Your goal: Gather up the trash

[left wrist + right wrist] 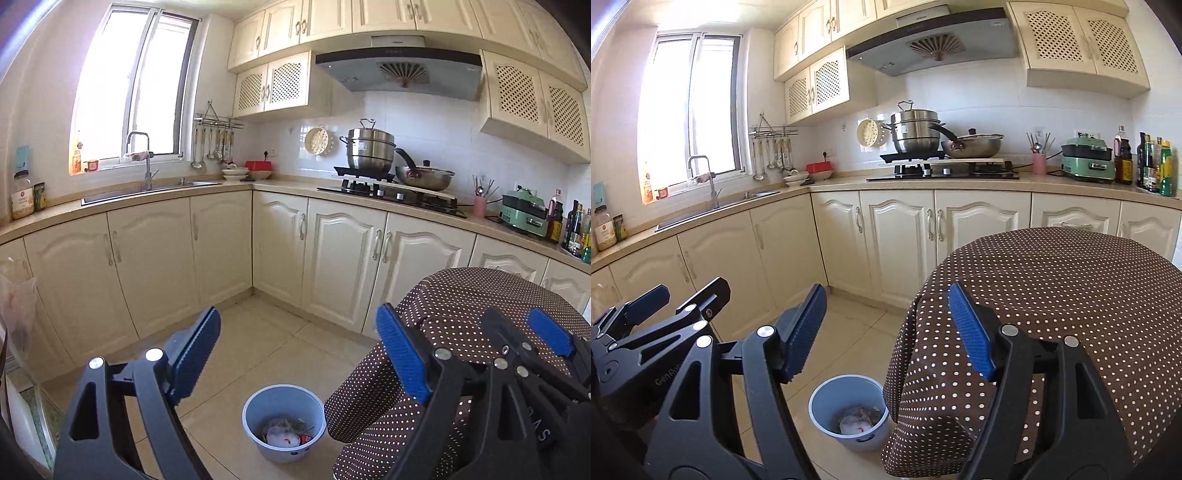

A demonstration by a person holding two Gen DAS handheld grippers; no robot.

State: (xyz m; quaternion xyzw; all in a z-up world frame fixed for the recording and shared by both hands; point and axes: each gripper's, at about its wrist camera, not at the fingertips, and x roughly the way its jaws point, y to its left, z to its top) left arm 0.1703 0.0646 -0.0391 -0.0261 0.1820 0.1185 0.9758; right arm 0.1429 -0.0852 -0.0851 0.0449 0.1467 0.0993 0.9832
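Down on the tiled floor (258, 343), beside the dotted cloth (1052, 295) that drapes a round table, stands the blue bin (283, 424), and the trash (282, 435) lies in its bottom: crumpled white paper or plastic with bits of red and green, which I judge light, soft and easily crushed, nothing fragile. Loose scraps like these would pinch best by a raised fold; the bin itself looks like thin, smooth plastic, stiff enough to take by its rim. Both claws hang above it with nothing between the pads: the left claw (299, 362) gapes wide, the right claw (886, 332) stands open too. Around them runs a bright kitchen, cream cabinets (897, 240) under a pale counter (288, 186), a sink (147, 192) below the window, pots (916, 133) on the stove. No trash shows on the floor or the cloth.
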